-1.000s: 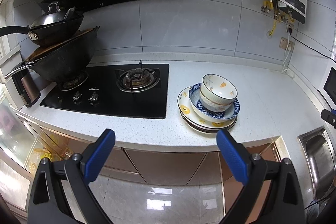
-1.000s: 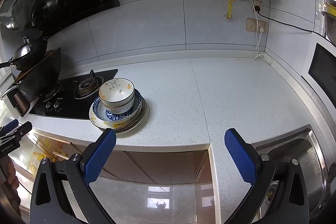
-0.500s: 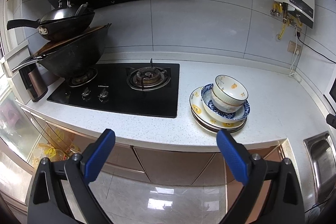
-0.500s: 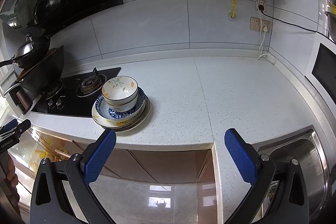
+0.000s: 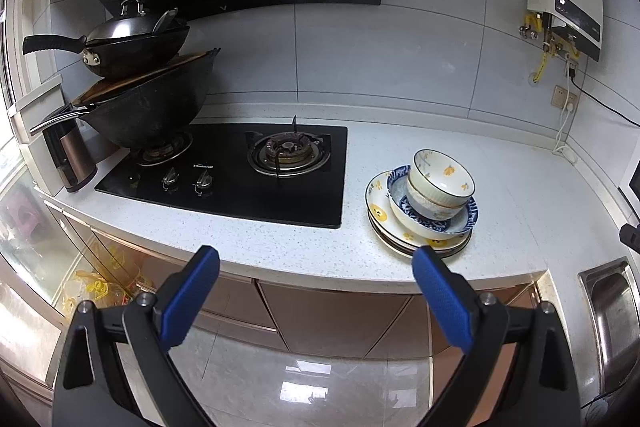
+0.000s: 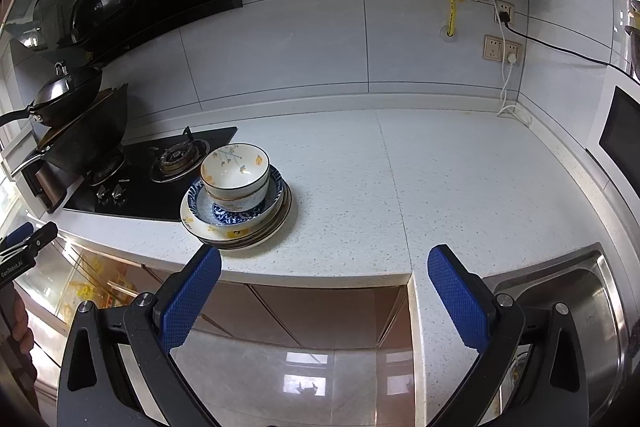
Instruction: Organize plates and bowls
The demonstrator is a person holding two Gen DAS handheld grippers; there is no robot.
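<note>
Centre frame: white floral ceramic bowl [image 6: 235, 167] nested atop blue-patterned bowl [image 6: 236, 207] and stacked plates [image 6: 240, 231] on speckled white tabletop [image 6: 440, 179], beside black hob [image 5: 240, 171]. Left gripper [image 5: 316, 287] and right gripper [image 6: 324, 287] fingers spread wide, empty, short of stack. Approach step; next likely grasp top bowl's rim.

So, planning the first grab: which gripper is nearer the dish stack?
Probably the right, narrowly. The right gripper has the dish stack just ahead, off its left finger. The left gripper has it ahead, past its right finger.

Two woks [image 5: 148, 107], two bowls [image 5: 440, 183], several plates [image 5: 380, 211].
</note>
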